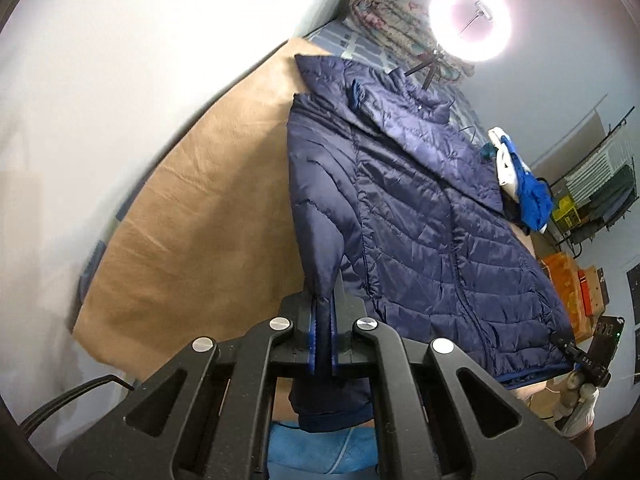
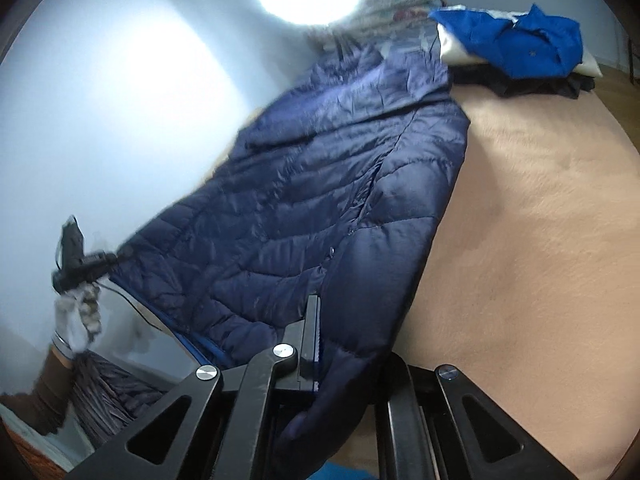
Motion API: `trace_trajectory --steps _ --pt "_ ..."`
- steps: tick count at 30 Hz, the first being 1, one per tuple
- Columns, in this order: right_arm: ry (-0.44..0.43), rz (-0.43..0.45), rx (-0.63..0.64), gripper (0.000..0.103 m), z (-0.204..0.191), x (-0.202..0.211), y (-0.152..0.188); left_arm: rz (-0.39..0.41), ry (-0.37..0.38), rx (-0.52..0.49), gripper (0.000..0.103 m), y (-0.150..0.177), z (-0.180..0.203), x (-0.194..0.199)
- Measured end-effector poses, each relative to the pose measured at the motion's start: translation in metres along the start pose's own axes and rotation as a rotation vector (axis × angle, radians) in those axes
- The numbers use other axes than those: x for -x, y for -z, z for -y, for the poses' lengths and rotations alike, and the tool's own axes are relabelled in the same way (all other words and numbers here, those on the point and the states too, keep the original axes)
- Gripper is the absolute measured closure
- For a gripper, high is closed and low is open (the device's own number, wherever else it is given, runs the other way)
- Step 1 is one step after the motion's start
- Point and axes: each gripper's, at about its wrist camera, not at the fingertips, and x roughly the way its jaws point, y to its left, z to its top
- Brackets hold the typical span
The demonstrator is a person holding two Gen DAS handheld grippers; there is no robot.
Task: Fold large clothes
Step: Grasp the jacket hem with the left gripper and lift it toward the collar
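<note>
A navy quilted jacket lies lengthwise on a tan blanket, its collar at the far end. My left gripper is shut on the near left hem corner, with fabric pinched between its fingers and hanging below them. At the lower right edge of the left wrist view, my right gripper, held by a gloved hand, grips the other hem corner. In the right wrist view the jacket runs away from my right gripper, which is shut on the hem. The left gripper shows at the left, pinching its corner.
A bright ring light on a small tripod stands past the collar. A pile of blue and white clothes sits on the bed's far right. Patterned bedding is heaped at the head. Shelves and boxes line the right wall. A white wall runs along the left.
</note>
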Motion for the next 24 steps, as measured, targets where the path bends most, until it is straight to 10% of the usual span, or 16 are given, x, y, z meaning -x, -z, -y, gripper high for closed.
trace_trajectory --steps 13,24 --pt "-0.075 0.082 0.002 0.101 -0.019 0.046 -0.017 0.097 0.078 0.016 0.101 -0.025 -0.002 0.069" --pt "-0.001 0.149 0.105 0.101 -0.022 0.028 -0.133 0.196 0.0 -0.122 0.102 -0.134 0.054 0.028"
